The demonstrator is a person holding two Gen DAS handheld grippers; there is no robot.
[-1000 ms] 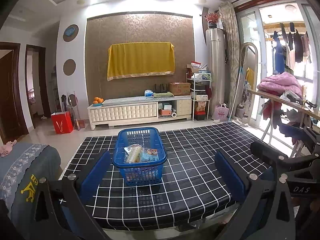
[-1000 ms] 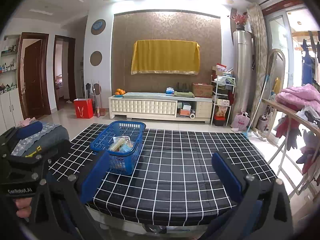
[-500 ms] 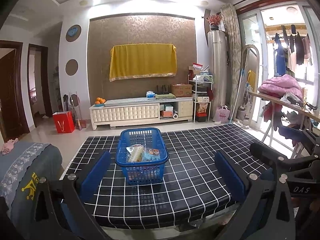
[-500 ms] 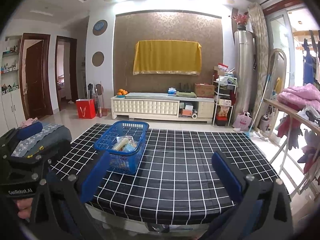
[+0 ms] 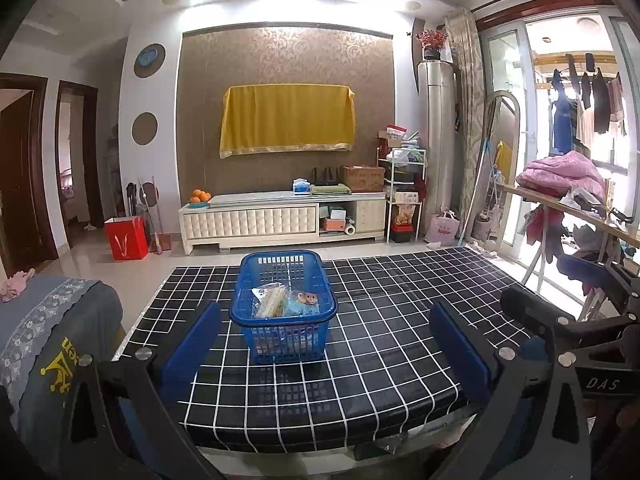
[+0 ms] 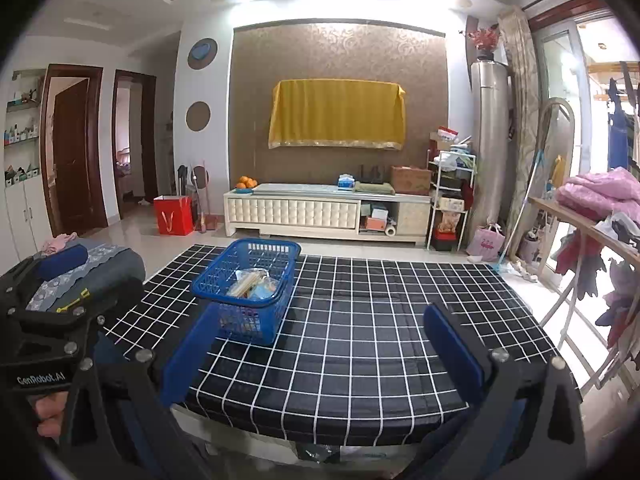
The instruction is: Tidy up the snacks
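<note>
The basket point(image 5: 285, 304), holding what look like snack packets point(image 5: 285, 303), sits on the worktop point(image 5: 400, 320) dead ahead of the left claw point(image 5: 324, 344), left of the right claw point(image 6: 320, 354), both wide open and empty.

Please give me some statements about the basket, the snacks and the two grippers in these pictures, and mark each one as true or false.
1. The blue basket stands on the checked table. True.
2. The basket is empty. False: snack packets lie inside it.
3. The left gripper is open and holds nothing. True.
4. The right gripper is shut on a snack packet. False: it is open and holds nothing.
5. Loose snacks lie on the table beside the basket. False: no snack shows outside the basket.
</note>
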